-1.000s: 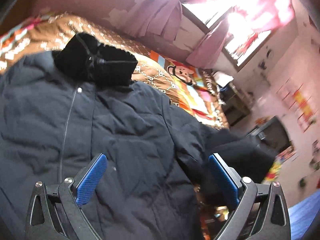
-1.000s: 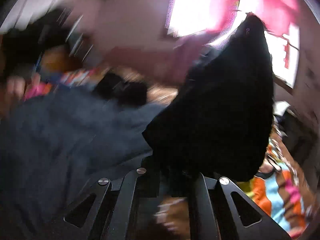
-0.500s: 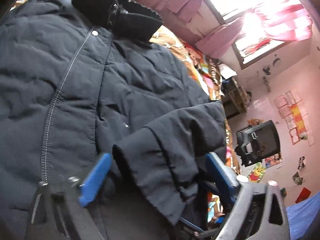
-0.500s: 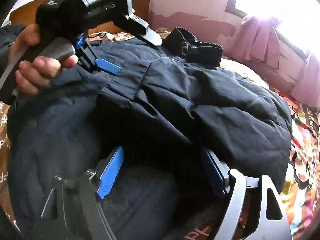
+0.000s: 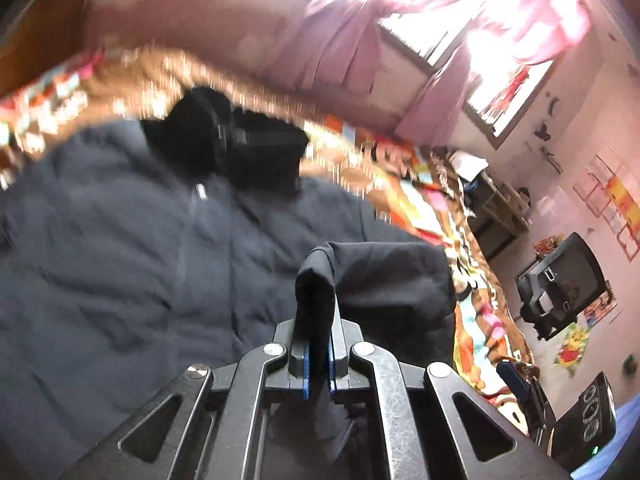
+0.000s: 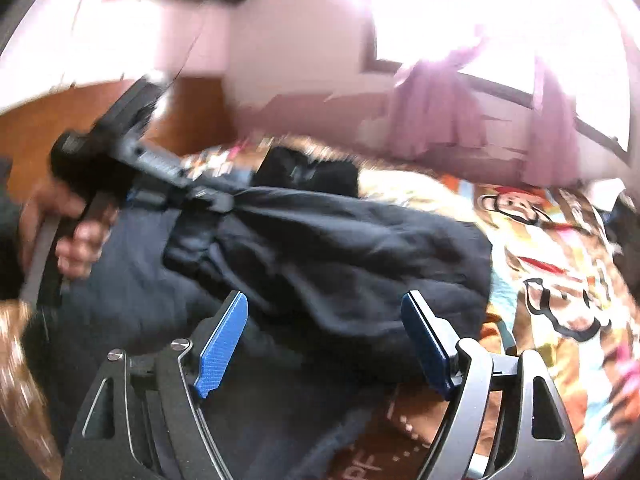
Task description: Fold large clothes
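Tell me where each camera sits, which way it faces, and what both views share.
Left wrist: sits on the left gripper, facing along it over the dark jacket toward the window; its own fingers, shut on the sleeve, show.
Right wrist: sits on the right gripper, open, facing across the jacket toward the headboard; it shows the person's left hand holding the left gripper.
Shared: jacket, black collar, patterned bedspread, pink curtains.

Each wrist camera looks forward and slightly down along its own fingers, close above the dark padded jacket [image 5: 120,240] on the bed. Both views share the jacket's collar [image 6: 308,170] and the pink-curtained window [image 5: 480,40] at upper right.
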`<state>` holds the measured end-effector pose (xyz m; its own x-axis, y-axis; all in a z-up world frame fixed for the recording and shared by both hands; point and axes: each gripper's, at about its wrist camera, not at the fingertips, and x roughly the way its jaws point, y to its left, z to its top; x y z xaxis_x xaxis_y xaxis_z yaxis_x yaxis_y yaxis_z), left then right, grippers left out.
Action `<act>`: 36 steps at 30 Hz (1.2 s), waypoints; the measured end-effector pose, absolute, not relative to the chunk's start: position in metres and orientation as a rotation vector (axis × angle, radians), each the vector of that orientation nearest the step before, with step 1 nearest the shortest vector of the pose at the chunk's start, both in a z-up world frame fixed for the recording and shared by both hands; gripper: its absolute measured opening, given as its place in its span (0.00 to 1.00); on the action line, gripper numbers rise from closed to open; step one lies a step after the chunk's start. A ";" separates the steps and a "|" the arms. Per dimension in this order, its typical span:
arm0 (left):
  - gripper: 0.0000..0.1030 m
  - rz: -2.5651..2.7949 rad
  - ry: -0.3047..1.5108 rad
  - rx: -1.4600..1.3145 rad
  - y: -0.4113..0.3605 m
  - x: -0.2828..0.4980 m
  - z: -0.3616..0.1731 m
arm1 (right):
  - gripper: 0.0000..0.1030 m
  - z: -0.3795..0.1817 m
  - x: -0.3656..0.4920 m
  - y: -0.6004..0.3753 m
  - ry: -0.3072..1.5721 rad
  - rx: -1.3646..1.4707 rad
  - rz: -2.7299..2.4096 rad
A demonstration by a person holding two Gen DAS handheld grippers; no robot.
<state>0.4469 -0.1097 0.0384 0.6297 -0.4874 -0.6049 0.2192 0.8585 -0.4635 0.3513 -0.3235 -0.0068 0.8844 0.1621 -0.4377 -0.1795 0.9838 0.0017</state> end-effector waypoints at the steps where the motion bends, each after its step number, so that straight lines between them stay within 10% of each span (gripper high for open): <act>1: 0.05 -0.402 0.775 -0.345 -0.101 0.446 0.050 | 0.76 -0.003 0.352 -0.322 0.437 -0.009 0.149; 23: 0.07 -0.050 0.860 -0.256 0.069 0.482 -0.030 | 0.80 -0.064 0.540 -0.138 0.776 -0.210 0.215; 36: 0.79 0.088 0.695 -0.583 0.190 0.405 -0.030 | 0.90 -0.107 0.542 -0.118 0.789 -0.209 0.141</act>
<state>0.4048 0.1896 -0.0295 0.7712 -0.1123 -0.6267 -0.2657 0.8378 -0.4771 0.5419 -0.1178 -0.1066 0.6967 0.0478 -0.7158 -0.2037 0.9699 -0.1336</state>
